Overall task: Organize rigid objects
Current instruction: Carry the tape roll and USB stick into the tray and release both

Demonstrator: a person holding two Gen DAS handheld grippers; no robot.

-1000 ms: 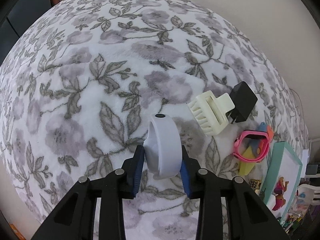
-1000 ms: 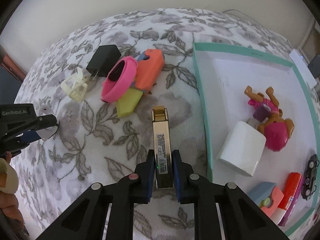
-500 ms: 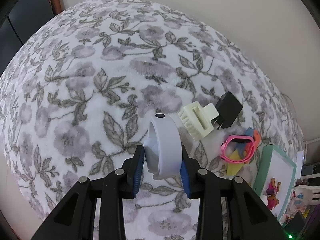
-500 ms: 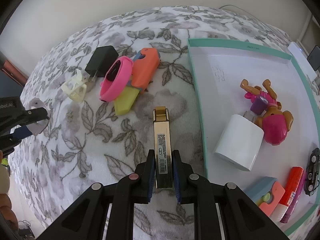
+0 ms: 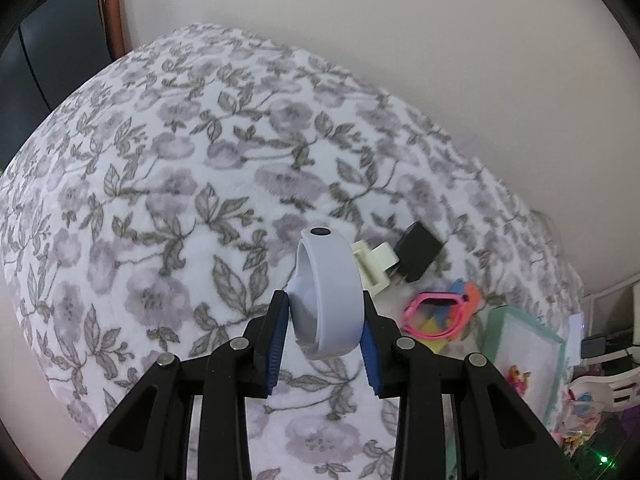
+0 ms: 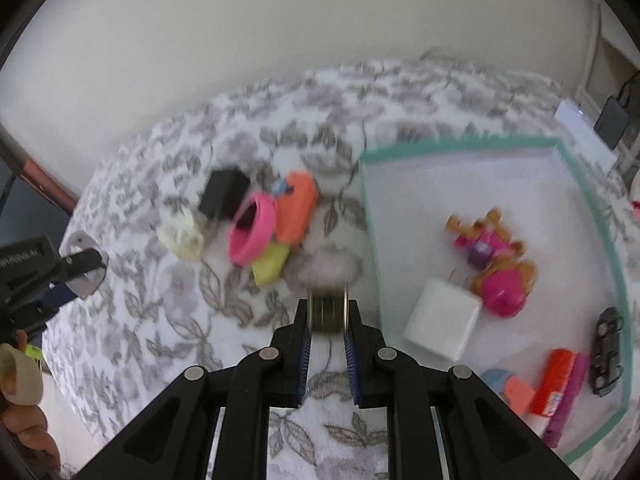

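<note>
Above the flowered bed (image 5: 168, 184), the left gripper (image 5: 325, 322) has its jaws clamped on a white wristband (image 5: 330, 296), the right gripper (image 6: 327, 322) on a gold bar (image 6: 327, 307).

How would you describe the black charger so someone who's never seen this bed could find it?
On the floral blanket, left of the teal-rimmed tray, lies a small cluster of loose items. The black charger sits at its far edge, beside the cream hair clip and pink band. It is the only black, boxy piece there.

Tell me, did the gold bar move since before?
Yes. The gold bar, held in the right claw, has gone up off the blanket, which looks farther below now.
</note>
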